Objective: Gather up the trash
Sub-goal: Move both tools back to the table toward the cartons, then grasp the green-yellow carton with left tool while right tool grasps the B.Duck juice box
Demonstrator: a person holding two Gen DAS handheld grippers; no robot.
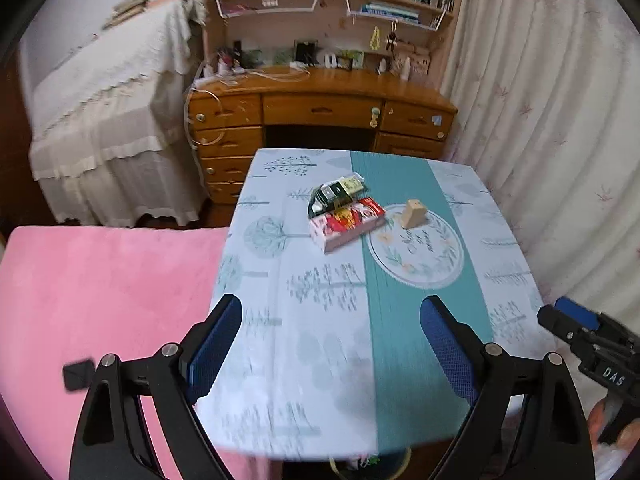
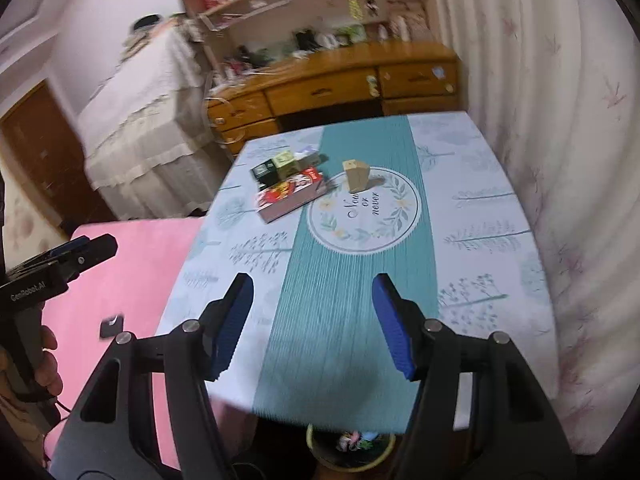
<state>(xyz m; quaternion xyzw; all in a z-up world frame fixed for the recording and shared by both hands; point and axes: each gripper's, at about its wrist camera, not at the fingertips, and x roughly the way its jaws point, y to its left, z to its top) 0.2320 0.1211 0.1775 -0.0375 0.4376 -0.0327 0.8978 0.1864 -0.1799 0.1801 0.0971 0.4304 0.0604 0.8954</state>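
A: We're in a bedroom: a wooden desk (image 1: 320, 108) with bookshelves stands against the far wall, a pale curtain (image 1: 540, 120) hangs to one side, and a cloth-covered surface (image 1: 320, 340) with a teal stripe down the middle lies in front of us.

B: And the trash? We see it all gathered around the round flower print (image 2: 364, 210) on the cloth.

A: Yes. A red and pink box (image 1: 347, 222) lies flat just beside the print, toward the pink blanket (image 1: 100, 300). A dark packet (image 1: 336, 194) lies on the far edge of that box, toward the desk. A small tan carton (image 1: 415, 213) stands upright on the print's far rim.

B: Near the print's other side, under the near edge of the surface, we can make out a bin (image 2: 350, 446) with a yellow rim and some scraps inside.

A: Our left gripper (image 1: 332, 344) has its fingers spread wide with nothing between them, well short of the print.

B: Same for our right gripper (image 2: 314, 324): fingers apart, empty, above the teal stripe on the near side of the print.
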